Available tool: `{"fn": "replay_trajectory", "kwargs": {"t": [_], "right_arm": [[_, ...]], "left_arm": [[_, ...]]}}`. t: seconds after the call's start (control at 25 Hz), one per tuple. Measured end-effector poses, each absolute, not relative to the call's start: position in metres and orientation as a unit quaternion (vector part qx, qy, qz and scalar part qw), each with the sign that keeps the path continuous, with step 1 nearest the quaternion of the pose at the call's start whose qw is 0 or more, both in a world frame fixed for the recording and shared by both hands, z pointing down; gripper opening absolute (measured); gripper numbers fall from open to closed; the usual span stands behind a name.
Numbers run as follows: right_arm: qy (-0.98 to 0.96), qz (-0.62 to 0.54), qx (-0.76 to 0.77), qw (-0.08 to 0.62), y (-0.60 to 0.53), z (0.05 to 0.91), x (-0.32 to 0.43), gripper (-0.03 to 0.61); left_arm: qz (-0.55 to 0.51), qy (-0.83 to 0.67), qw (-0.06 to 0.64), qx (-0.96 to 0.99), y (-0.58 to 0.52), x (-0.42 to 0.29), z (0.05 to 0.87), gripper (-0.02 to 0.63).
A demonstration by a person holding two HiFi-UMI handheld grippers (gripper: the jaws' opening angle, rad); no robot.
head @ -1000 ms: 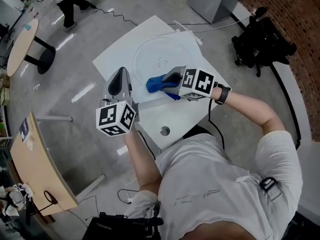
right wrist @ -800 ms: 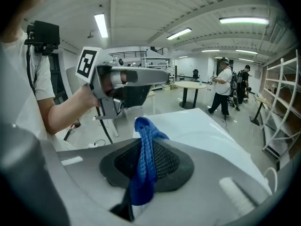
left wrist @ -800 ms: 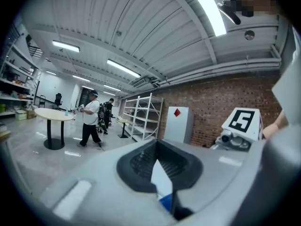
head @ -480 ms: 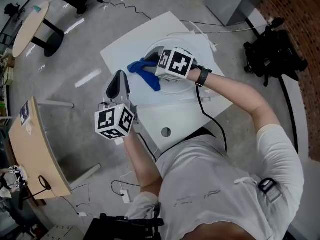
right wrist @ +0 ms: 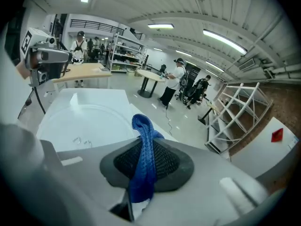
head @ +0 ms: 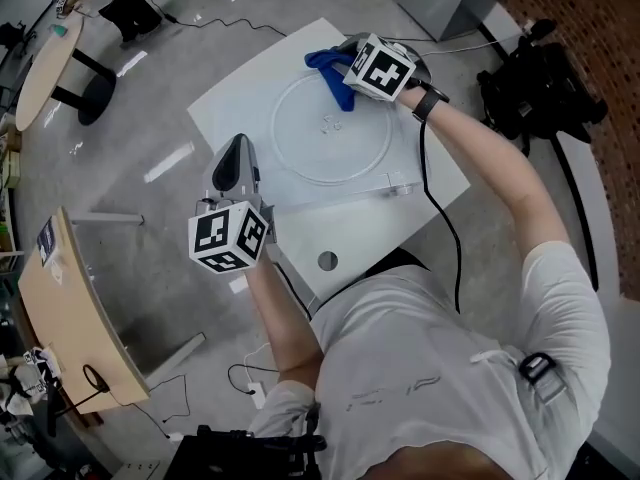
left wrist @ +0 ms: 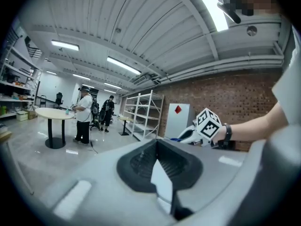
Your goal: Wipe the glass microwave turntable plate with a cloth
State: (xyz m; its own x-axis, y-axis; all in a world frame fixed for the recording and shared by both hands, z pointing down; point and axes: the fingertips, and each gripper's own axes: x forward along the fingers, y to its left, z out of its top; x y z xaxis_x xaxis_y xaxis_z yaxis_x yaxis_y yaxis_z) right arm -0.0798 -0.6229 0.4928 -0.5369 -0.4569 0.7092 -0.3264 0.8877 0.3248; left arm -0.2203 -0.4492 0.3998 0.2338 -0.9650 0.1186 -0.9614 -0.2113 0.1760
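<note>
The round glass turntable plate (head: 330,133) lies flat on a white table (head: 240,98). My right gripper (head: 346,64) is over the plate's far rim, shut on a blue cloth (head: 327,66) that hangs from its jaws onto the rim. In the right gripper view the cloth (right wrist: 143,147) runs up between the closed jaws, with the plate (right wrist: 89,121) below and to the left. My left gripper (head: 237,160) hovers at the table's left edge, beside the plate and apart from it. It is shut with nothing in it.
A small round hole (head: 327,261) sits in the table's near part. On the floor lie a black bag (head: 540,78) at the right and cables at the back. A round table (head: 45,68) and a wooden desk (head: 70,318) stand to the left.
My right gripper has carried the blue cloth from the plate's near rim across its left side to the far rim. The left gripper has stayed in place.
</note>
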Motion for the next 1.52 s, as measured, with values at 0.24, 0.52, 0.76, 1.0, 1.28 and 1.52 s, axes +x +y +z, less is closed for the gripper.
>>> {"fn": "replay_trajectory", "kwargs": {"t": [0.24,0.52,0.76,1.0,1.28,1.52], "right_arm": [[-0.851,-0.058,0.249,0.459,-0.599,0.507,0.003,0.06],[-0.861,-0.023,0.191,0.471,-0.506,0.502,0.019,0.06],[-0.88,-0.01,0.087,0.467,-0.431,0.509,-0.021,0.06],[-0.903,-0.017,-0.014,0.429,-0.391,0.499,-0.097,0.06],[-0.921,-0.043,-0.034,0.385,-0.434,0.5,-0.17,0.059],[-0.921,-0.04,0.046,0.385,-0.524,0.506,-0.174,0.058]], "left_arm": [[-0.012,-0.581,0.099,0.808,-0.453,-0.187,0.394,0.003],[-0.024,-0.551,0.091,0.829,-0.445,-0.165,0.385,0.003],[-0.033,-0.555,0.092,0.826,-0.44,-0.17,0.384,0.003],[-0.04,-0.591,0.096,0.8,-0.436,-0.201,0.385,0.003],[-0.039,-0.631,0.102,0.768,-0.433,-0.235,0.393,0.003],[-0.025,-0.638,0.111,0.762,-0.437,-0.241,0.401,0.003]]}}
